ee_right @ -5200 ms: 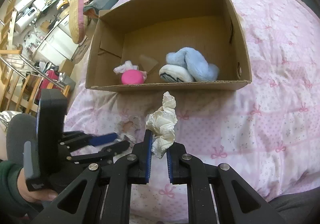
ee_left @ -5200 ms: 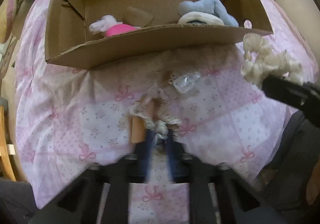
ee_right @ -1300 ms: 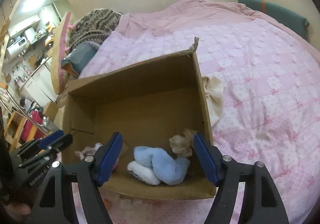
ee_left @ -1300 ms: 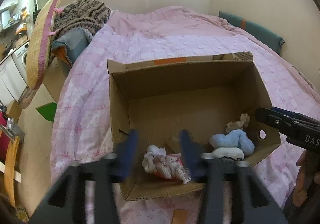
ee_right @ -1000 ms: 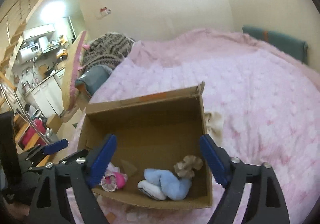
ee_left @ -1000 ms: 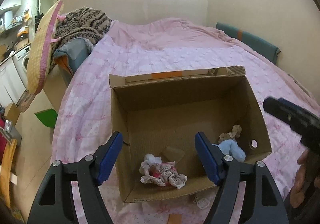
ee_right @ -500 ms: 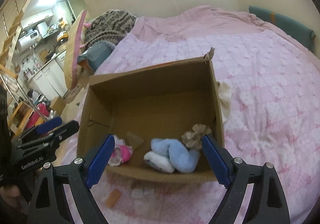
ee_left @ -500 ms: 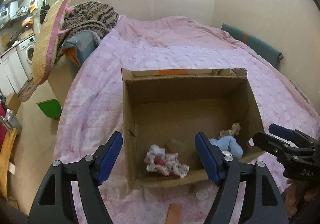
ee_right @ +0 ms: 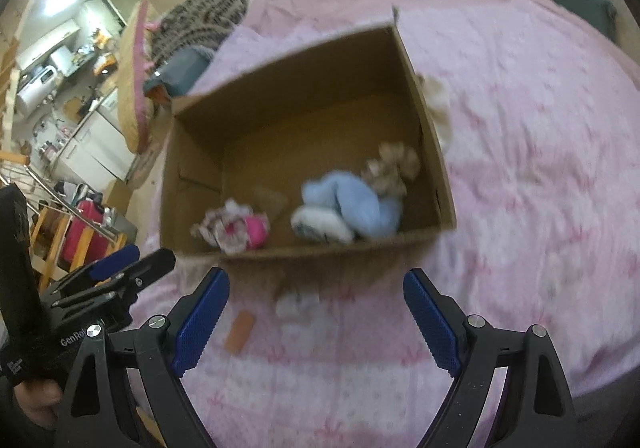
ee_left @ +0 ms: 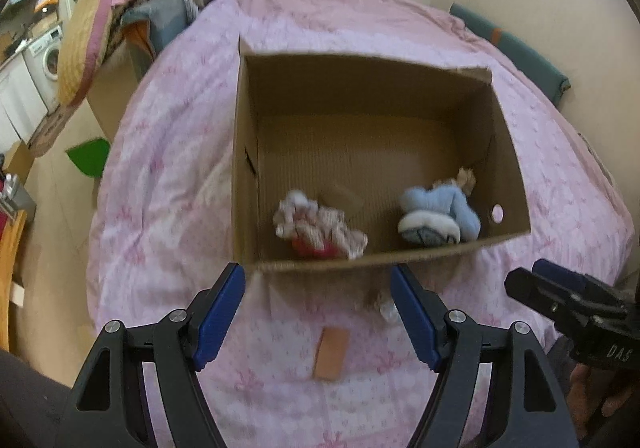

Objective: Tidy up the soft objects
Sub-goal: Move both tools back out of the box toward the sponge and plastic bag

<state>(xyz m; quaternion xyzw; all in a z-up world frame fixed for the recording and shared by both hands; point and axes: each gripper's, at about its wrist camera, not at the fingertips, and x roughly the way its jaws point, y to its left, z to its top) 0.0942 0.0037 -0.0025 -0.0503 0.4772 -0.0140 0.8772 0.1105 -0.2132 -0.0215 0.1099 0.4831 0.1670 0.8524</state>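
An open cardboard box (ee_left: 508,143) stands on the pink bed; it also shows in the right wrist view (ee_right: 436,151). Inside lie a lacy pink-and-white cloth (ee_left: 320,228) (ee_right: 232,228), a light blue plush (ee_left: 440,215) (ee_right: 348,211) and a beige scrunchie (ee_left: 466,179) (ee_right: 392,167). My left gripper (ee_left: 318,312) is open and empty, held above the bed in front of the box. My right gripper (ee_right: 316,312) is open and empty too, and shows at the right of the left wrist view (ee_left: 568,300).
A small orange-brown card (ee_left: 331,352) (ee_right: 239,331) and a clear plastic piece (ee_left: 388,310) (ee_right: 298,304) lie on the pink quilt (ee_left: 168,207) in front of the box. A beige cloth (ee_right: 438,107) lies behind the box's right wall. Pillows and blankets (ee_left: 132,7) pile at the bed's far left.
Both grippers let go of their soft items into the box earlier and are open. In the last half second both views have tilted down and drawn back a little from the box.
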